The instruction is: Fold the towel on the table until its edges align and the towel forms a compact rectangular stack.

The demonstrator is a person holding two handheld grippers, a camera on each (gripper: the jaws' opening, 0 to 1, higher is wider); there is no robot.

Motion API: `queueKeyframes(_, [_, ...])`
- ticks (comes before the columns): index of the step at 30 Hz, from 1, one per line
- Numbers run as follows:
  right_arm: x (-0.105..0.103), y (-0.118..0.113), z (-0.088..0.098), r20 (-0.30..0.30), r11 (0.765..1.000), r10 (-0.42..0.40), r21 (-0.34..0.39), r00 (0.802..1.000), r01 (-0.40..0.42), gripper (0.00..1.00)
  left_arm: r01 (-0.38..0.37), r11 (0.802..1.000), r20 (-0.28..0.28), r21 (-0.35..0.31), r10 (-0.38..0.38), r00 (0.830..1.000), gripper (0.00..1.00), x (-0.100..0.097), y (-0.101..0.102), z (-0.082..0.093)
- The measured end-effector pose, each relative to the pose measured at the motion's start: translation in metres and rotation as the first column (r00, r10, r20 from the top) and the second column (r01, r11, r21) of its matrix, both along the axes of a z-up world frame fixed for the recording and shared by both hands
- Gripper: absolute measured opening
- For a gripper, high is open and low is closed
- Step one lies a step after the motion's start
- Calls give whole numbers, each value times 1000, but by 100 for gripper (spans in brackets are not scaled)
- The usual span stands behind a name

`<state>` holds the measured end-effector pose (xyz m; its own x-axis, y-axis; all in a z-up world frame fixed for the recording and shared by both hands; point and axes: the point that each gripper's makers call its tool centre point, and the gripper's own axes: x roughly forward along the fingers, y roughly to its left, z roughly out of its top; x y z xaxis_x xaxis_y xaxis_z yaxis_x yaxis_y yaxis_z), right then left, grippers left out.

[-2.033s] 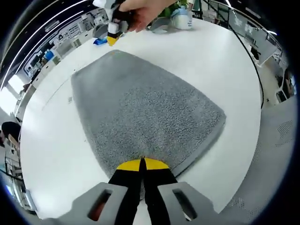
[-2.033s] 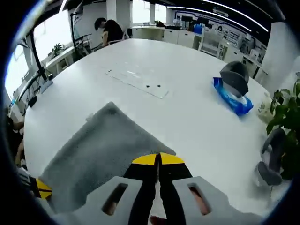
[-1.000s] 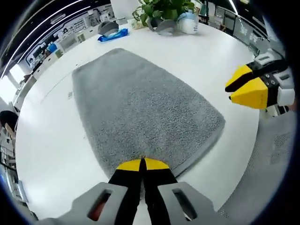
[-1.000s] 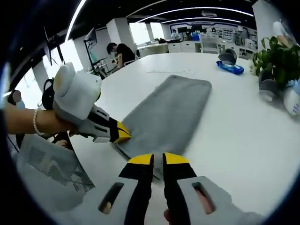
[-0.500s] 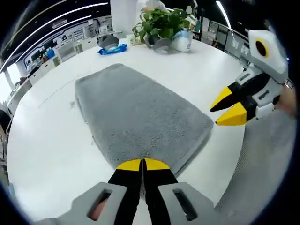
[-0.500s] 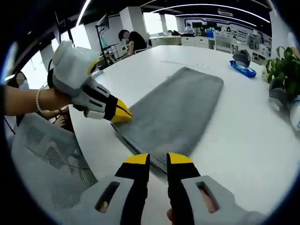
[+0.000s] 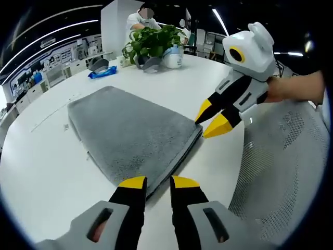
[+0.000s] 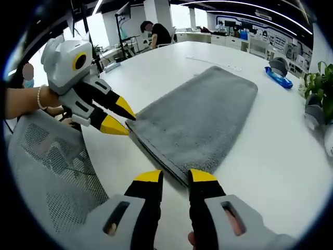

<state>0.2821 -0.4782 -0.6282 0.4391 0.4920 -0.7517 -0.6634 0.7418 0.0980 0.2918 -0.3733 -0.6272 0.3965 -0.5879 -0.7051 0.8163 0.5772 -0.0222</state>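
The grey towel (image 7: 127,130) lies flat on the white table (image 7: 47,177) as a long rectangle, with doubled layers showing along its near edge. My left gripper (image 7: 158,183) is open, and the towel's near corner sits just in front of its yellow tips. Coming in from the right, my right gripper (image 7: 210,119) is open at the towel's other near corner. In the right gripper view the towel (image 8: 203,112) stretches away; my right gripper (image 8: 176,178) is open over its near corner, and the left gripper (image 8: 118,116), held by a hand, is open at the corner to the left.
A potted plant (image 7: 151,40), a white jar (image 7: 172,57), grey bowls and a blue packet (image 7: 102,74) stand at the table's far end. A mesh chair (image 7: 281,156) is close to the table edge by the grippers. A person (image 8: 156,31) stands far behind.
My left gripper has opened and let go of the towel's near edge. The right gripper has opened wider. Both views have drawn back and swung a little along the table edge.
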Motion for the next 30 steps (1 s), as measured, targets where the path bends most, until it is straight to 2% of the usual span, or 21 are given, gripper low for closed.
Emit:
queueKeyframes(2, [0,-1,-2,-2,1000,-1,-4,1000,1,20,12,1000,-6,25,-12,1000,26,-2,4,-4])
queueKeyframes(7, [-1,-1,-12,-16,999,19,-44,1000,-20,20,20,999,-7,34,-19,1000,26,1,6,-12])
queueKeyframes(12, [-3,-2,-18,-21,996,35,-82,999,-37,21,45,992,-1,116,-45,999,25,-2,10,-23])
queueKeyframes(16, [-4,-4,-22,-20,994,41,-100,999,-43,21,50,991,14,124,-52,999,24,0,7,-25])
queueKeyframes(21, [-3,-5,-28,17,986,74,-151,997,-71,19,50,987,44,155,-57,997,21,4,8,-29])
queueKeyframes(23, [-3,-6,-29,49,973,114,-208,992,-102,18,52,985,55,162,-61,997,20,4,8,-29])
queueKeyframes(27, [-2,-7,-32,83,955,145,-272,986,-117,13,58,984,70,169,-71,995,18,5,8,-29])
queueKeyframes(28, [-2,-7,-32,87,953,149,-277,985,-119,13,48,983,86,179,-64,994,15,8,10,-29])
queueKeyframes(29, [-1,-7,-32,97,949,154,-290,983,-120,11,64,975,118,211,-90,989,14,11,11,-28])
queueKeyframes(30, [0,-8,-33,104,946,159,-301,982,-122,10,76,977,112,199,-100,989,13,8,8,-28])
